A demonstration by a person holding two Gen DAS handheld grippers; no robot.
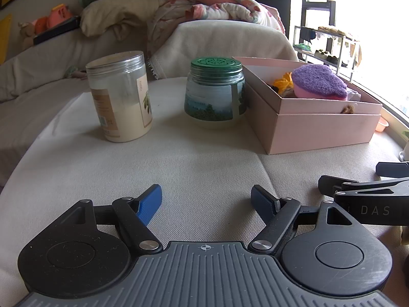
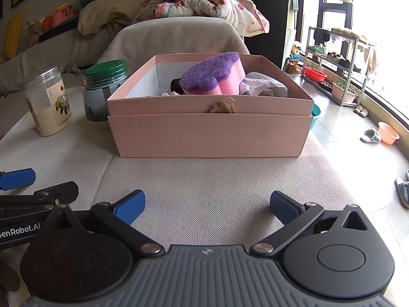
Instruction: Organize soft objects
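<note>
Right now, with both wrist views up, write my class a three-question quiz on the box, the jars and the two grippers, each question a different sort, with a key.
1. True or false: the purple and pink sponge lies inside the pink box.
2. Multiple choice: which jar stands nearer the box? A) the green-lidded jar B) the clear jar of white powder C) neither, as both touch it.
3. Fill in: the left gripper and the right gripper both have their jaws ____ and hold nothing.

Key: 1 true. 2 A. 3 open.
</note>
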